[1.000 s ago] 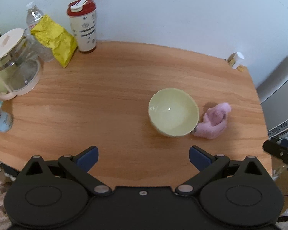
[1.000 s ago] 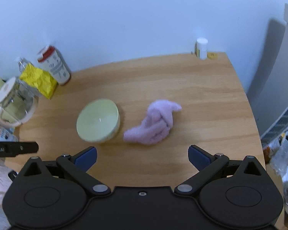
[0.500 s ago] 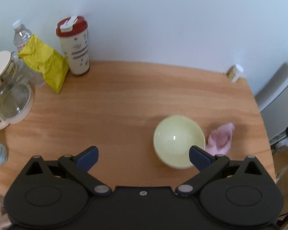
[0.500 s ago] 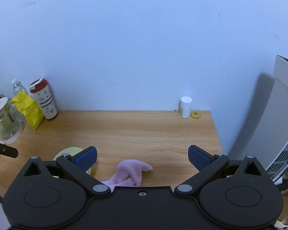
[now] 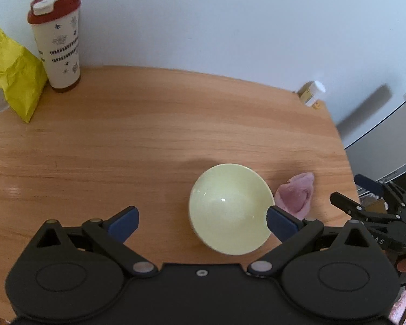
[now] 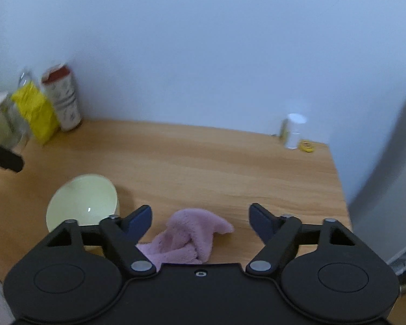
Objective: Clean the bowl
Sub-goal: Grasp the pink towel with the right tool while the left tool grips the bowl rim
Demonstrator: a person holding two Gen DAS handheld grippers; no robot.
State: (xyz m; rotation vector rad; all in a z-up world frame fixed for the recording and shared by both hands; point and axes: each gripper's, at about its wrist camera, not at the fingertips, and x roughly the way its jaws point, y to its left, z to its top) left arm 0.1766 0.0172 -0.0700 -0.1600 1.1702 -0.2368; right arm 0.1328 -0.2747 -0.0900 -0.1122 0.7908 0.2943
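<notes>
Both claws spread wide and holding nothing, left claw (image 5: 201,220) hovering with the pale bowl (image 5: 231,208) by its right finger, right claw (image 6: 200,218) over the pink cloth (image 6: 192,237): risk of nudging the bowl sideways or pinching only a loose fold.

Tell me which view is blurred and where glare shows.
Right wrist view: motion blur smears the cup, white bottle and wall edge; the cloth stays fairly sharp. Left wrist view: mostly crisp, with a small glare spot inside the bowl.
</notes>
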